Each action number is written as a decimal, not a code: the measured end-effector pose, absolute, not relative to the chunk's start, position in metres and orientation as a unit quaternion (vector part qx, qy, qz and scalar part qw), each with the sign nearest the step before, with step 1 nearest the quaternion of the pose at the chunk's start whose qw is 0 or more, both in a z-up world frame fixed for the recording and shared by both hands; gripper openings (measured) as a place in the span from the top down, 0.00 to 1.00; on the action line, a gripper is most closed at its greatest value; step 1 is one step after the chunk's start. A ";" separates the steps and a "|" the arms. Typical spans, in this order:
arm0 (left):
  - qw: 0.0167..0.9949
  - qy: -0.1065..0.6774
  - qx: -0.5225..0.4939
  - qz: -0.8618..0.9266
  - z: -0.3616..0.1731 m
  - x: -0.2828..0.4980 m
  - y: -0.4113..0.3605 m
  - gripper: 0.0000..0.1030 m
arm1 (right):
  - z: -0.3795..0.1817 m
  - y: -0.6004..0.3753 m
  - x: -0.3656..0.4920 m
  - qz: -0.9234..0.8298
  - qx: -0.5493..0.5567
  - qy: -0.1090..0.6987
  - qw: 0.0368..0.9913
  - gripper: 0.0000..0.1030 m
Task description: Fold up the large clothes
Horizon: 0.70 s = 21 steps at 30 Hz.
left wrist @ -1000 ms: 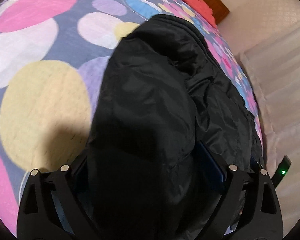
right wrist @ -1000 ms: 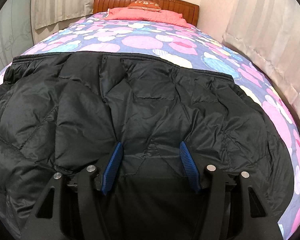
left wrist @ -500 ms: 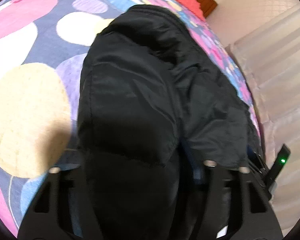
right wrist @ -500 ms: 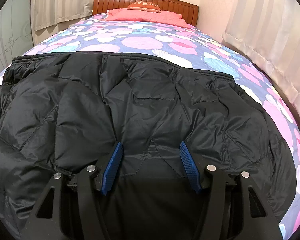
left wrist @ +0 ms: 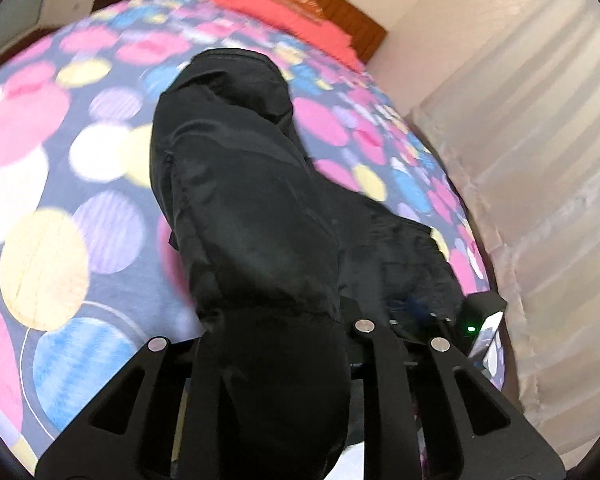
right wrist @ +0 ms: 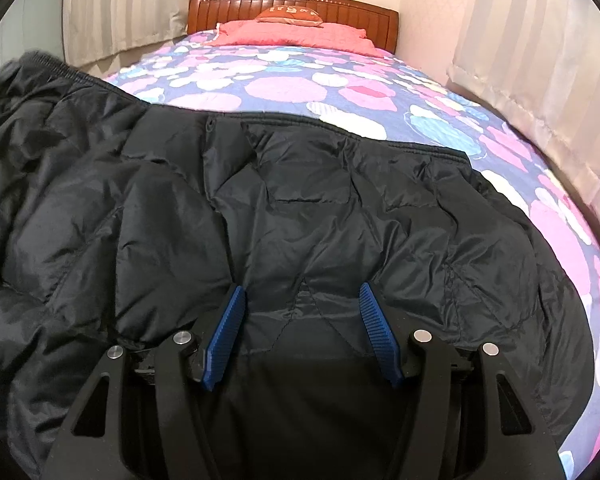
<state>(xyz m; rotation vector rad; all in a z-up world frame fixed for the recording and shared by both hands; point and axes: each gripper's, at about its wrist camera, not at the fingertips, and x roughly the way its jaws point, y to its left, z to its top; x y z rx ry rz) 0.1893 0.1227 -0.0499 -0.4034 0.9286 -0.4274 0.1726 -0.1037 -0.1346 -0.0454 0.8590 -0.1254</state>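
A large black quilted jacket (right wrist: 300,208) lies spread on the bed with the dotted cover (right wrist: 340,80). My right gripper (right wrist: 300,312) is open, its blue pads (right wrist: 228,328) resting on the jacket's near edge with fabric between them. In the left wrist view my left gripper (left wrist: 272,344) is shut on the jacket's left side (left wrist: 236,184) and holds it lifted above the bed; the fabric drapes over and hides its fingertips. That raised side shows at the left of the right wrist view (right wrist: 40,120).
The wooden headboard (right wrist: 292,4) and red pillows (right wrist: 292,34) are at the far end. Curtains (right wrist: 540,60) hang close along the right side of the bed. The other gripper's body with a green light (left wrist: 476,328) shows at the jacket's right.
My left gripper has lifted the jacket's left side higher and swung it toward the middle. The right gripper has stayed in place, open on the near edge.
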 end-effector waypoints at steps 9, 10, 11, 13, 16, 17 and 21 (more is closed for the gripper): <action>0.877 0.425 -0.102 -0.201 0.007 0.176 0.007 0.81 | -0.098 -0.172 0.131 -0.074 0.022 0.377 0.923 0.42; 0.878 0.424 -0.089 -0.203 0.009 0.175 -0.013 0.82 | -0.096 -0.183 0.125 -0.079 0.030 0.373 0.924 0.42; 0.879 0.422 -0.081 -0.205 0.009 0.172 -0.023 0.82 | -0.095 -0.193 0.120 -0.083 0.036 0.372 0.924 0.42; 0.879 0.422 -0.064 -0.211 0.007 0.169 -0.049 0.82 | -0.093 -0.214 0.112 -0.091 0.045 0.369 0.924 0.42; 0.876 0.428 -0.046 -0.220 -0.006 0.169 -0.099 0.82 | -0.092 -0.248 0.100 -0.110 0.057 0.367 0.922 0.42; 0.874 0.431 -0.040 -0.222 -0.014 0.170 -0.115 0.82 | -0.092 -0.257 0.096 -0.116 0.060 0.366 0.921 0.42; 0.861 0.452 -0.026 -0.231 -0.051 0.176 -0.168 0.82 | -0.096 -0.293 0.083 -0.144 0.077 0.369 0.915 0.42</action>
